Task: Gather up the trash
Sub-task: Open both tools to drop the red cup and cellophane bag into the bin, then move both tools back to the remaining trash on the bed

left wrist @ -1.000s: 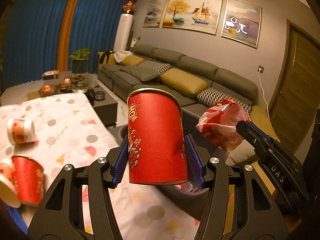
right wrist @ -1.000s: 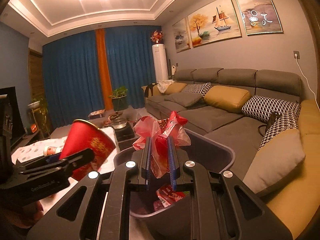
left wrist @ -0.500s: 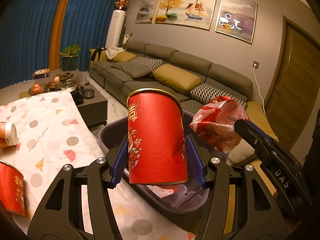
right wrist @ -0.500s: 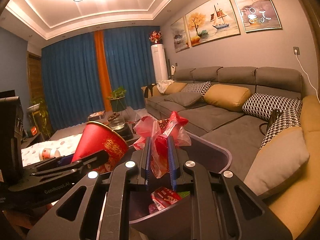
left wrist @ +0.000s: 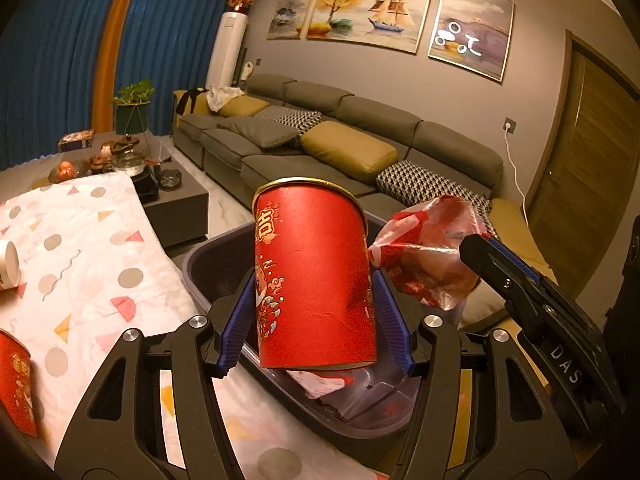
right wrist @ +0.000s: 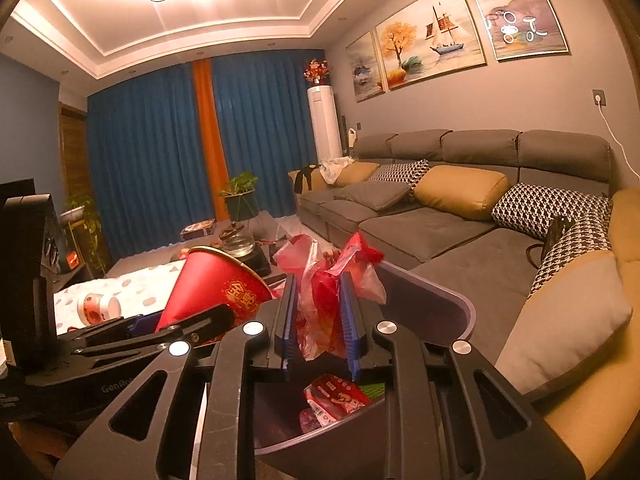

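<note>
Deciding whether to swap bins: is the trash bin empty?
Not empty: red wrappers lie inside the bin; how full, cannot tell.

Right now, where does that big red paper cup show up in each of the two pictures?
Left wrist view: the red paper cup fills the centre, clamped between the left tool, above the grey bin.
Right wrist view: the cup sits at left of centre, beside the right tool.
Shared landmark: the sailing-ship painting on the wall.
</note>
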Demonstrator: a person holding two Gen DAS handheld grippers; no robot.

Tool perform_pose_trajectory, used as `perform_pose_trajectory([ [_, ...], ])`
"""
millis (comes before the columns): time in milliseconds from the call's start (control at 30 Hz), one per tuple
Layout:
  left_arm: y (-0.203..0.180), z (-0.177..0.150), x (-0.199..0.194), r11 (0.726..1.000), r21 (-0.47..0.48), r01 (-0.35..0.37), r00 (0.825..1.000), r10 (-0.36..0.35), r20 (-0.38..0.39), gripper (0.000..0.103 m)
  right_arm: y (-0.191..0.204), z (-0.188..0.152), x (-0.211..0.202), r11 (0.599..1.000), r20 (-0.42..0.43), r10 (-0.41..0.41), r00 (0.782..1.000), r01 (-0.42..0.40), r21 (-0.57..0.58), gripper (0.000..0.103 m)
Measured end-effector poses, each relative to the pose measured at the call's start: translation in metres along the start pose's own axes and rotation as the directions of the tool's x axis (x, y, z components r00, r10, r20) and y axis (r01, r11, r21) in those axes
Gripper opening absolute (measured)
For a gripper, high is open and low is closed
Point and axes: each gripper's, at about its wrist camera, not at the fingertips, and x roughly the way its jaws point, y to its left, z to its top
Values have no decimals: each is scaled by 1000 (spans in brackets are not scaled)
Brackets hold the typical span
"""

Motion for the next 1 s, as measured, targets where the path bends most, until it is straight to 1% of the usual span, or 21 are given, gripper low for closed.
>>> perform_pose_trajectory([
  [33,-1,-1,0,1000,4,2,1000,-2,0,62,0,0,0,1000,2,4,1000,-4,3,23],
  [67,-2,-1,1,1000,10,-5,1000,5,2,69,-3,0,0,1000,1,5,1000,-5,6,28],
  [133,0,-4,2,1000,14,-26,1000,26,6,73,-6,1,1,1000,0,5,1000,-5,19,30],
  [167,2,-5,2,1000,7,-27,1000,27,3,76,-7,1,0,1000,2,-1,1000,1,22,35],
  [200,5,-6,2,1000,-8,-28,1000,28,-4,77,-8,1,-1,1000,6,-3,1000,3,23,43],
  [267,12,-8,0,999,-30,-43,999,43,-5,82,-10,1,-4,1000,17,-6,1000,5,31,45],
  [367,21,-11,-10,995,-59,-77,997,77,5,86,-11,3,-10,999,30,-18,999,17,36,46],
  [433,24,-13,-17,993,-67,-95,995,95,9,87,-10,5,-16,999,40,-17,999,16,40,48],
  [500,27,-16,-31,986,-79,-146,989,148,20,88,-7,6,-25,999,53,-25,998,23,37,53],
  [567,30,-19,-43,980,-87,-177,983,179,27,88,-2,8,-35,999,67,-30,997,28,32,57],
  [633,33,-23,-62,967,-87,-240,969,245,44,89,2,7,-43,999,76,-35,997,32,35,64],
  [667,34,-26,-73,960,-87,-264,962,269,51,89,5,6,-50,999,83,-39,996,36,40,69],
  [700,37,-27,-82,957,-92,-277,958,282,58,89,7,6,-54,998,85,-43,995,40,42,71],
  [767,40,-32,-100,945,-105,-310,946,317,65,89,13,4,-62,998,81,-50,995,47,43,74],
  [867,49,-39,-130,930,-135,-341,933,353,73,89,24,-2,-71,998,68,-46,997,43,37,76],
  [933,55,-43,-150,917,-144,-373,919,386,77,89,34,-6,-76,999,58,-33,998,31,32,76],
  [967,60,-46,-162,904,-151,-399,907,414,75,89,40,-7,-79,999,53,-21,998,19,30,76],
  [1000,63,-48,-170,897,-159,-413,901,428,76,89,47,-9,-81,1000,48,-9,999,7,26,76],
])
